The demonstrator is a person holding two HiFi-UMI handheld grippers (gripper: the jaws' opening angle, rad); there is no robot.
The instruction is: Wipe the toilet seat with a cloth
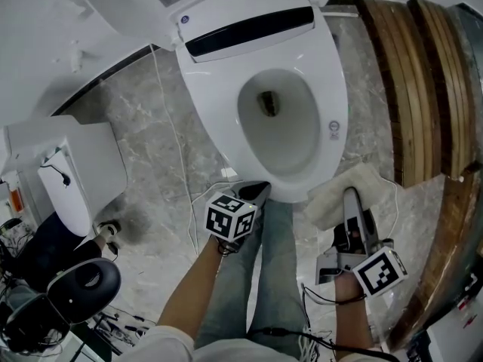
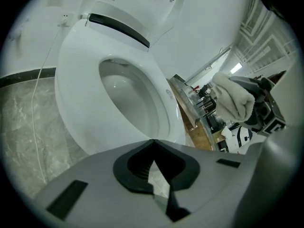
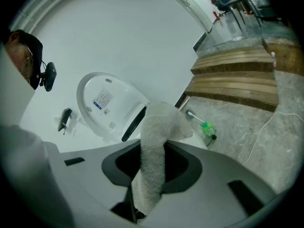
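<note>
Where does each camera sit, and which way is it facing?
Head view: on the person's head, looking steeply down at the toilet seat; forearms, jeans, left gripper and right gripper show.
Left gripper view: on the left gripper, facing the seat's front over its shut, empty jaws; no body clearly shows.
Right gripper view: on the right gripper, facing the raised lid past the cloth in its jaws; the person's head shows at left.
Shared: head and left gripper views both show the seat and the cloth-holding right gripper.
</note>
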